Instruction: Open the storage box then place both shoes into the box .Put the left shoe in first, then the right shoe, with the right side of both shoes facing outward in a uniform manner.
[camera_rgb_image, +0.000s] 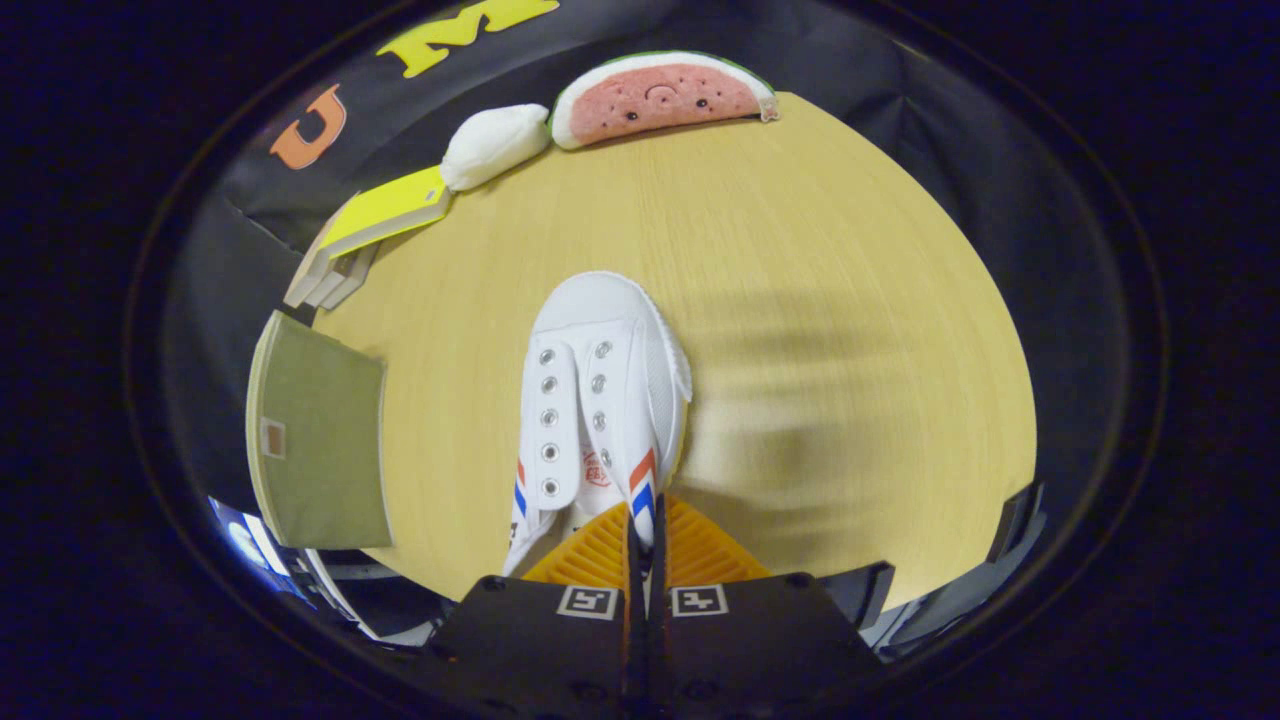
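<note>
The shoe (600, 400) is a white canvas sneaker with metal eyelets, no laces, and red and blue stripes on both sides near the collar. It lies just ahead of the gripper (645, 535), toe pointing away and heel end toward the fingers, and appears to sit on or just above the bench (850, 300); contact with the surface cannot be confirmed.

The gripper's fingers stand close together, with the right-hand collar edge of the shoe pinched in the narrow gap between them. Both pads appear to press on that canvas wall.

Handling judgement: the shoe looks light. The canvas upper is soft and will fold or sag under a pinch, while the rubber toe cap and sole are likely stiffer. A hold on one collar edge will probably let the toe droop and the shoe swing, so turning it to face a set way may need care. The fabric looks unlikely to slip and is not fragile. The collar or heel rim seems the sensible hold, as it is thin enough for the fingers.

Which shoe of the pair this is cannot be told with certainty.

Further out, a green cloth-covered box (320, 440) stands to the left, a possible storage box, its lid state unclear. Beyond lie stacked books (375, 225), a white pouch (495, 143) and a watermelon cushion (660, 98).
</note>
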